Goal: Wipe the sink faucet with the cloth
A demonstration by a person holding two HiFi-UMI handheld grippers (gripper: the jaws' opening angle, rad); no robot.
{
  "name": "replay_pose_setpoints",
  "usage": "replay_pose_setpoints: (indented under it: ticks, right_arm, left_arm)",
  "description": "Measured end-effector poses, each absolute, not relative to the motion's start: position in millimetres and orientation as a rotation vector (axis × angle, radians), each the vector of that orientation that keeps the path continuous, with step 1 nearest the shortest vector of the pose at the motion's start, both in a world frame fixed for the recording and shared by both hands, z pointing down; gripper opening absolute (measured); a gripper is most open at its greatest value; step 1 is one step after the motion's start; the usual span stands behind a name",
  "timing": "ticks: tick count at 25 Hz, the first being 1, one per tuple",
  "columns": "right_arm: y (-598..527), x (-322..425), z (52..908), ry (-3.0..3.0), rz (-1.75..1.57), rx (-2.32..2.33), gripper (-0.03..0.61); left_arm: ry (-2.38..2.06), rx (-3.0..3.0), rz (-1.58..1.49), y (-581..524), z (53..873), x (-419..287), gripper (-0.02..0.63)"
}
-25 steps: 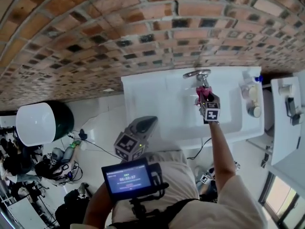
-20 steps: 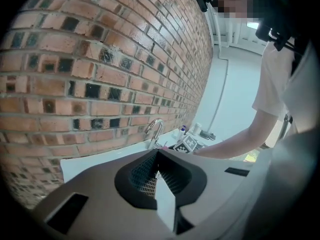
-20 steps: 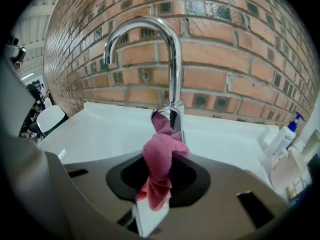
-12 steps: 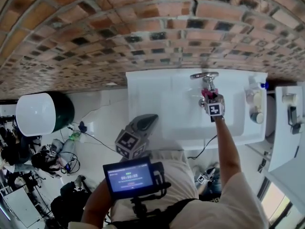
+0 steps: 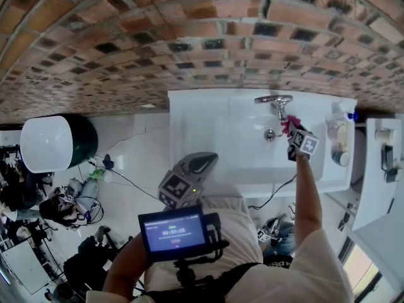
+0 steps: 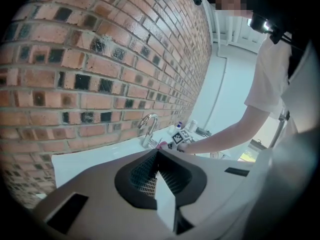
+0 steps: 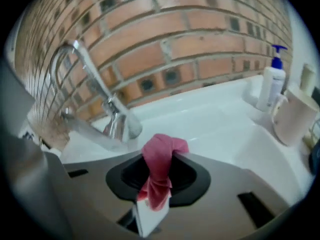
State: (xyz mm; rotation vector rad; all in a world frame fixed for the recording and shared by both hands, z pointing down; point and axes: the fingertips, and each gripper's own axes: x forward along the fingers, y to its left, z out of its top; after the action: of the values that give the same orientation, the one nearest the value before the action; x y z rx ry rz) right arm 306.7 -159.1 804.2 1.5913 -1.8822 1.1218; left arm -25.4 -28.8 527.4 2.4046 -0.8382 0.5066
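The soft pink cloth [image 7: 160, 164] is pinched in the right gripper [image 7: 154, 196]. Its jaws are closed tight on the cloth, and a bunch of cloth sticks out in front. The cloth is just beside the bottom part of the shiny silver curved faucet [image 7: 90, 79], on its right side in the head view. I cannot tell if the cloth touches the faucet. The faucet stands at the back of the white sink [image 5: 196, 118], next to the red brick wall [image 5: 189, 36]. On the far right of the sink are a white bottle with a blue pump top [image 7: 270, 86] and a white cup [image 7: 292, 116], close together.

The left gripper [image 6: 159, 179] is held low near the person's body, well away from the faucet. Its jaws are pressed together and hold nothing. A small dark screen [image 5: 172, 231] sits on the person's chest.
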Motion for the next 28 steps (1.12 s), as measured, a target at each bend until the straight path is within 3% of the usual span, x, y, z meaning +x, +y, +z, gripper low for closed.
replay_pose_setpoints:
  ticks: [4, 9, 20, 28]
  right_arm:
    - [-195.4, 320.3, 771.0, -2.104, 1.357, 1.714, 0.112]
    - [-226.6, 287.2, 768.9, -2.246, 1.929, 1.396, 0.117]
    - [-206.9, 287.4, 792.2, -2.140, 1.979, 1.266, 0.109]
    - [-201.2, 242.8, 745.0, -2.084, 1.517, 1.008, 0.107]
  left_arm:
    - [-0.837, 2.386, 0.496, -27.2, 533.1, -24.6, -0.008]
    - [-0.825, 2.410, 0.512, -23.0, 526.3, -15.9, -0.008]
    - [-0.855, 2.403, 0.503, -15.1, 523.7, -22.1, -0.008]
    - [-0.835, 2.430, 0.514, -12.7, 529.0, -20.7, -0.008]
